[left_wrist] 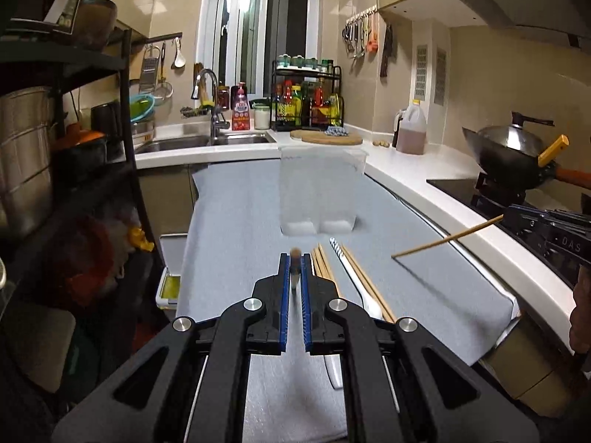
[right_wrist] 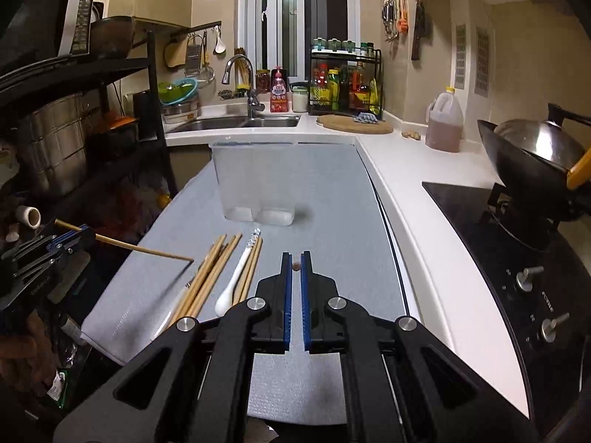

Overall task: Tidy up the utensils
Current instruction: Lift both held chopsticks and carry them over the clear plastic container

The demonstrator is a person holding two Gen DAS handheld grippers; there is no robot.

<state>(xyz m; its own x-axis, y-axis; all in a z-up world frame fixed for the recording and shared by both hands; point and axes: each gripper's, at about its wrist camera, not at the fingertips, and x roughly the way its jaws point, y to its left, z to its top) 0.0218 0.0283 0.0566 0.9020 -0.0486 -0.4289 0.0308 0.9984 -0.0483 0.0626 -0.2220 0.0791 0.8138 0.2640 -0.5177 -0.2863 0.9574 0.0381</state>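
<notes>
Chopsticks [right_wrist: 214, 269] and a white spoon [right_wrist: 236, 280] lie loose on the grey mat [right_wrist: 332, 203], at 6 o'clock from the clear bin [right_wrist: 255, 181], which appears empty. One chopstick is pinched in each gripper, left [left_wrist: 294, 258] and right [right_wrist: 295, 258]. Nothing is judged sorted yet; nearly everything remains.

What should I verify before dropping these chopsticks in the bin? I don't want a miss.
1. Left gripper shut on left chopstick: ok.
2. Right gripper shut on right chopstick: ok.
3. Bin upright, top open: ok.
4. Bin compartments free: ok.
5. Chopstick tips over the bin: not ok, both short of it.
6. Which compartment is meant: cannot tell.
</notes>
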